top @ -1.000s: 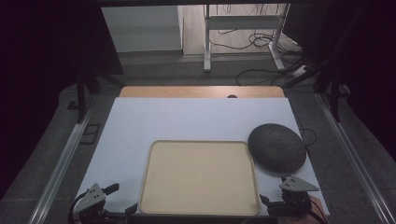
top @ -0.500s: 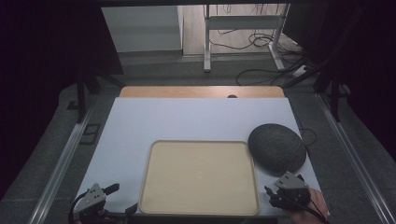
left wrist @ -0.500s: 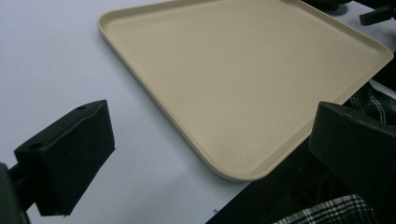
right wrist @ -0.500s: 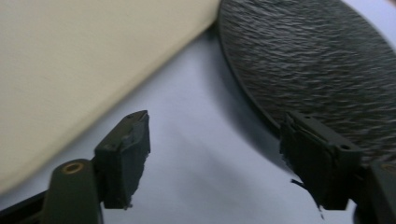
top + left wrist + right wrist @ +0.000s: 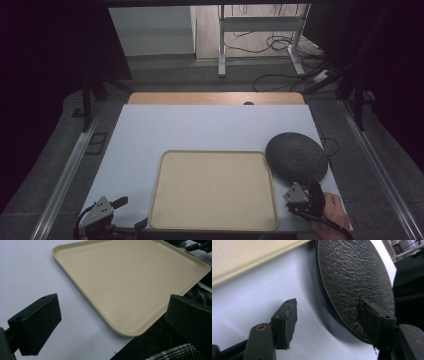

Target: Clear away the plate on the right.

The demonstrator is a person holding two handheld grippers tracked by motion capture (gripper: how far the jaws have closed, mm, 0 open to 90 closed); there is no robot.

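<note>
The right hand-held gripper (image 5: 314, 194) stands with its black jaws wide apart and empty, near the front edge of the dark grey round plate with a rough, stone-like texture (image 5: 357, 277). One jaw is over this plate's rim. The left hand-held gripper (image 5: 125, 212) is also wide open and holds nothing, at the front left corner of the beige smooth rectangular tray with rounded corners (image 5: 132, 280). Tray and plate lie side by side on the matte white bench (image 5: 200, 130). No writing can be read.

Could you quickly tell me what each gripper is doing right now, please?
Left gripper: open, holding nothing.
Right gripper: open, straddling the dark plate's rim.
</note>
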